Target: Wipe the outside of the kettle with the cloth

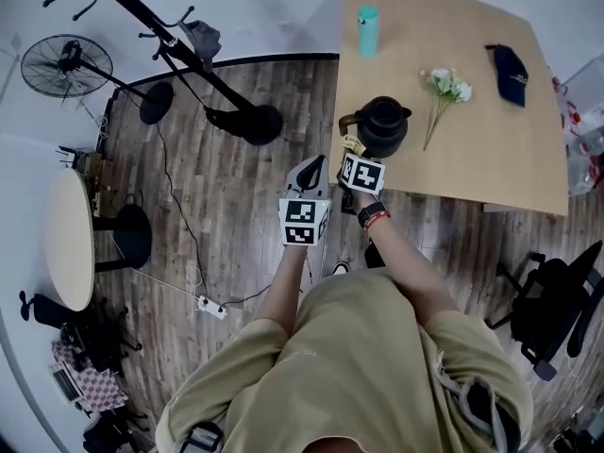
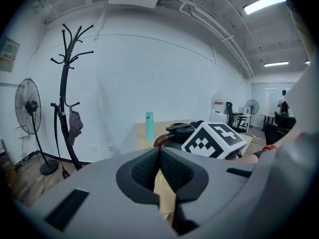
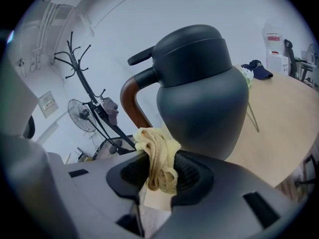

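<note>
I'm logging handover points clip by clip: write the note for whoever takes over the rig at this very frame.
The left claw is shut and empty, held over the floor beside the table.
The right claw is shut on the yellow cloth, close to the kettle near its handle; contact is unclear.
The kettle stands upright by the table's near corner.
Done: cloth in grip.
Left: wipe the kettle's outside.

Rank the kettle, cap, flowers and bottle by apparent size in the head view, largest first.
1. kettle, clearly the largest.
2. cap and flowers: about alike. The flowers are longer but thin, so I leave them unranked.
3. bottle, the smallest.
</note>
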Demonstrator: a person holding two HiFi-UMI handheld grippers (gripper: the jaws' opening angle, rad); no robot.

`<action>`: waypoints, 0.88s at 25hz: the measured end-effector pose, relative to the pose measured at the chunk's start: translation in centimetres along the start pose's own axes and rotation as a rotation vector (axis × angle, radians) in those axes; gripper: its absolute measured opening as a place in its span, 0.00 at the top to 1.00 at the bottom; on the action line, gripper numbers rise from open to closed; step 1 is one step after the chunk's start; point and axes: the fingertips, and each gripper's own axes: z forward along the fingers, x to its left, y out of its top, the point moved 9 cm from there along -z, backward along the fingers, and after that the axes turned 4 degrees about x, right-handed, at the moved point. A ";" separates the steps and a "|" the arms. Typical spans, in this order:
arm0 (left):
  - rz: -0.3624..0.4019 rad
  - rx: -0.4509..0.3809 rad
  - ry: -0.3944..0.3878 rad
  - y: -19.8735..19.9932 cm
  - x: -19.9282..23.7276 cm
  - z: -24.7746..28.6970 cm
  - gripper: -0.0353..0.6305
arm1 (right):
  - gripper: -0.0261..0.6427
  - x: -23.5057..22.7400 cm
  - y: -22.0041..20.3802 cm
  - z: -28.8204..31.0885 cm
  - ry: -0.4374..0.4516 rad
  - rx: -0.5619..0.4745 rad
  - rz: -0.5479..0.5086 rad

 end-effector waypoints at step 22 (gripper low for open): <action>0.008 -0.035 -0.030 0.5 -0.2 0.2 0.91 | 0.76 -1.4 -0.4 0.3 -0.058 0.014 0.038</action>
